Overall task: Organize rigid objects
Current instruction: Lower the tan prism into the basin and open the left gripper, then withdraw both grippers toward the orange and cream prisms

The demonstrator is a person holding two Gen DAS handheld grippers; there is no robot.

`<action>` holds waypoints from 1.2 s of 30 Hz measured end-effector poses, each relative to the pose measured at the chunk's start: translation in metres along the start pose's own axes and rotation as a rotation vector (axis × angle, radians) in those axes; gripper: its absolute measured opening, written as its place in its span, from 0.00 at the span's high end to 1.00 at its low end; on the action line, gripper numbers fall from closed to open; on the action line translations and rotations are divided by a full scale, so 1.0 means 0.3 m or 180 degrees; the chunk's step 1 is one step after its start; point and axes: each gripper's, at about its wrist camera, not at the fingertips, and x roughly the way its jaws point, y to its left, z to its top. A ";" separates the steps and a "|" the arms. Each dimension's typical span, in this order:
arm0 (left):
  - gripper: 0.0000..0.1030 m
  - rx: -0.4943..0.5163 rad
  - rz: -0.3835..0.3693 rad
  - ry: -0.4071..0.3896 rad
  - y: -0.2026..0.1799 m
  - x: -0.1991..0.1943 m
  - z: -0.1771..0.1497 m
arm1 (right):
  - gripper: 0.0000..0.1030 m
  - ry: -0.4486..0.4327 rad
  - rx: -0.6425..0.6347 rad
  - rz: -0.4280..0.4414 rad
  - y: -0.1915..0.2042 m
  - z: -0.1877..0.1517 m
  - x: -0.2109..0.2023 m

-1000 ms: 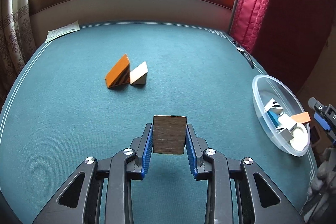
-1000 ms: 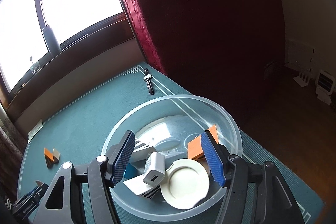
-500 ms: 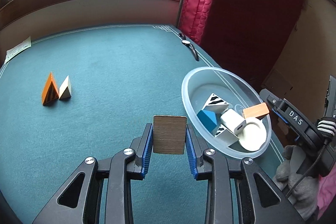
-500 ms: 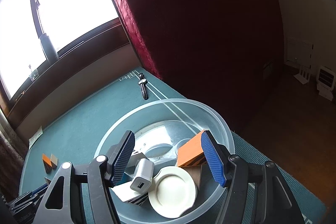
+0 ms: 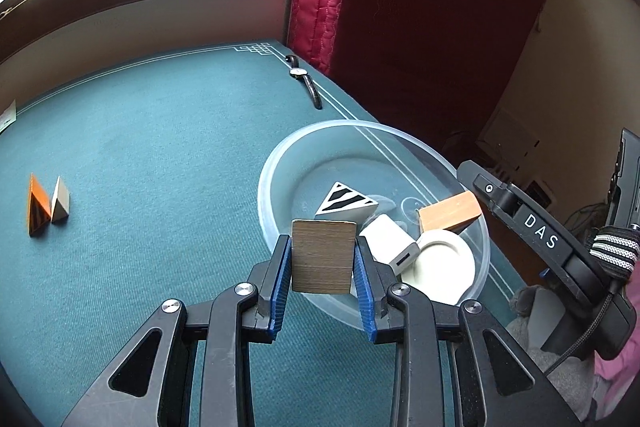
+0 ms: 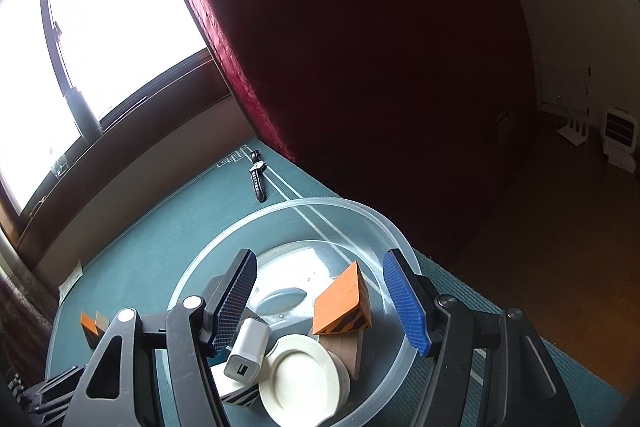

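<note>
Standing upright in left gripper: wooden block

Blown-out window glare — fisheye-warped edges

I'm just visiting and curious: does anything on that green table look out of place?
Yes: a wristwatch lies alone at the table's far edge, unlike the blocks. Two wedge blocks also sit outside the clear bowl.

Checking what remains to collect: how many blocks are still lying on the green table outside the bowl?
2: an orange striped wedge and a pale wedge side by side at the table's far left. Another block is held in the left gripper's fingers.
</note>
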 end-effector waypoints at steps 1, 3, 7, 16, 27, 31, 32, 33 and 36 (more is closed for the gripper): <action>0.70 0.0018 -0.0014 0.0001 -0.008 0.008 0.004 | 0.33 0.0001 0.0010 0.0004 -0.003 0.000 -0.001; 0.70 0.0047 -0.0048 0.0003 -0.022 0.025 0.009 | 0.33 0.0004 0.0020 0.0012 -0.006 -0.001 0.000; 0.63 0.0011 -0.0088 0.0061 -0.022 0.057 0.011 | 0.33 0.0018 0.0031 0.0030 -0.012 -0.004 0.000; 0.56 -0.0092 0.0061 0.0086 0.030 0.054 -0.023 | 0.33 0.0039 0.0026 0.0038 -0.010 -0.006 -0.002; 0.54 -0.0101 0.0298 0.0075 0.068 0.027 -0.058 | 0.33 0.0059 -0.0044 0.0094 0.021 -0.013 -0.017; 0.53 -0.0111 0.0377 0.0033 0.091 0.006 -0.064 | 0.33 0.0072 -0.0108 0.0141 0.046 -0.021 -0.022; 0.53 -0.0117 0.0400 0.0023 0.098 -0.001 -0.065 | 0.33 0.0073 -0.0124 0.0153 0.054 -0.023 -0.024; 0.53 -0.0128 0.0415 0.0014 0.107 -0.007 -0.065 | 0.33 0.0073 -0.0141 0.0166 0.061 -0.024 -0.026; 0.53 -0.0182 0.0450 -0.0018 0.136 -0.025 -0.064 | 0.33 0.0046 -0.0215 0.0177 0.087 -0.029 -0.037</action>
